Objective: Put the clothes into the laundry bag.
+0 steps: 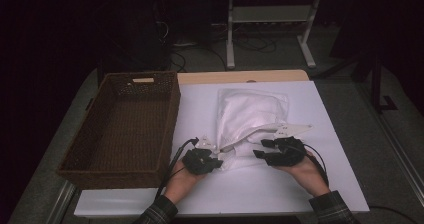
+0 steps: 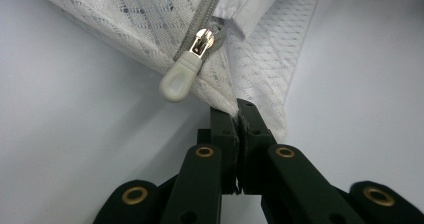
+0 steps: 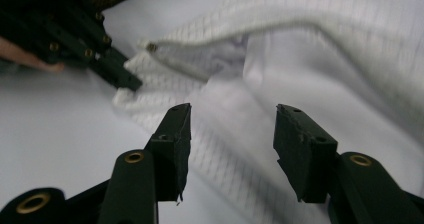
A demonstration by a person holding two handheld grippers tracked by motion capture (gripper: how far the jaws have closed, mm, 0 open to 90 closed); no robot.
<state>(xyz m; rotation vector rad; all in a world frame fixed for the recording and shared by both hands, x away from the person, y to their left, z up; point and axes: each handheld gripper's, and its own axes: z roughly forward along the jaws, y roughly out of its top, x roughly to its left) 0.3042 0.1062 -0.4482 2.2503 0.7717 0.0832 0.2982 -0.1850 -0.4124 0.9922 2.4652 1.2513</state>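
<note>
Parted tongs [image 3: 232,134] above mesh bag [image 3: 320,49]

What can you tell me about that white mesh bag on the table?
The mesh bag is white netting holding pale fabric, lying flat on the white table right of the wicker basket. Its grey zipper has a rounded pull near one corner. The left gripper pinches that corner; the right gripper is open over it.
</note>
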